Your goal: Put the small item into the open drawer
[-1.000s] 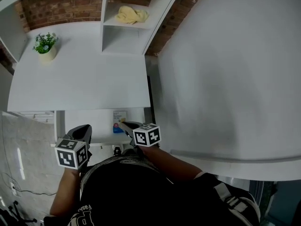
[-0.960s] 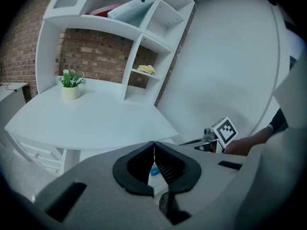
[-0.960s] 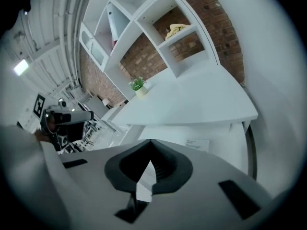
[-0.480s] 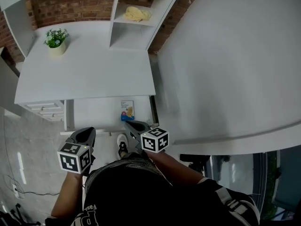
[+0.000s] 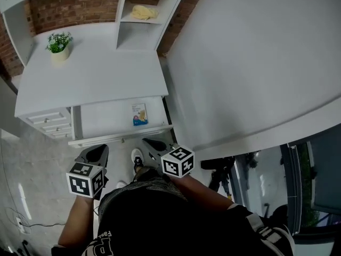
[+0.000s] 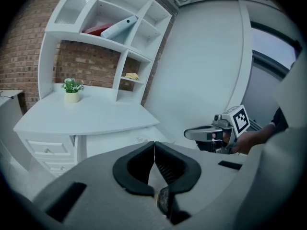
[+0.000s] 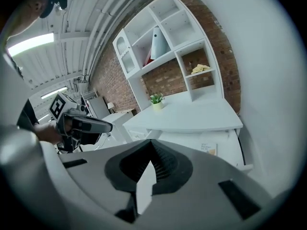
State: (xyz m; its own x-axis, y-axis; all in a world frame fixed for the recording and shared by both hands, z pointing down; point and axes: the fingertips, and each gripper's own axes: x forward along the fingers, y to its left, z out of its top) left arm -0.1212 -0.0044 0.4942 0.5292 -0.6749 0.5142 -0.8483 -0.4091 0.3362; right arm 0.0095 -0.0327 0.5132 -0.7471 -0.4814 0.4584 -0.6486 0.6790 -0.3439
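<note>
A small blue and yellow packet [image 5: 139,114] lies flat in the open white drawer [image 5: 120,138] under the desk, toward the drawer's right side. The right gripper view also shows the packet [image 7: 209,149] in the drawer [image 7: 192,139]. My right gripper [image 5: 152,144] hangs just in front of the drawer's front edge, apart from it, jaws shut and empty [image 7: 152,145]. Further left and lower, my left gripper [image 5: 95,152] is also shut with nothing in it [image 6: 154,145]. Each gripper view shows the other gripper level beside it.
The white desk top [image 5: 96,73] carries a potted plant [image 5: 58,42] and a shelf unit with a yellow cloth [image 5: 140,12]. A stack of closed drawers [image 5: 50,122] stands left of the open one. A large white wall [image 5: 256,63] fills the right. The person's shoe [image 5: 137,159] is below the drawer.
Both grippers have drawn back from the drawer toward the person. The right gripper's tip was at the packet; now it is outside the drawer front. The packet stays in the drawer.
</note>
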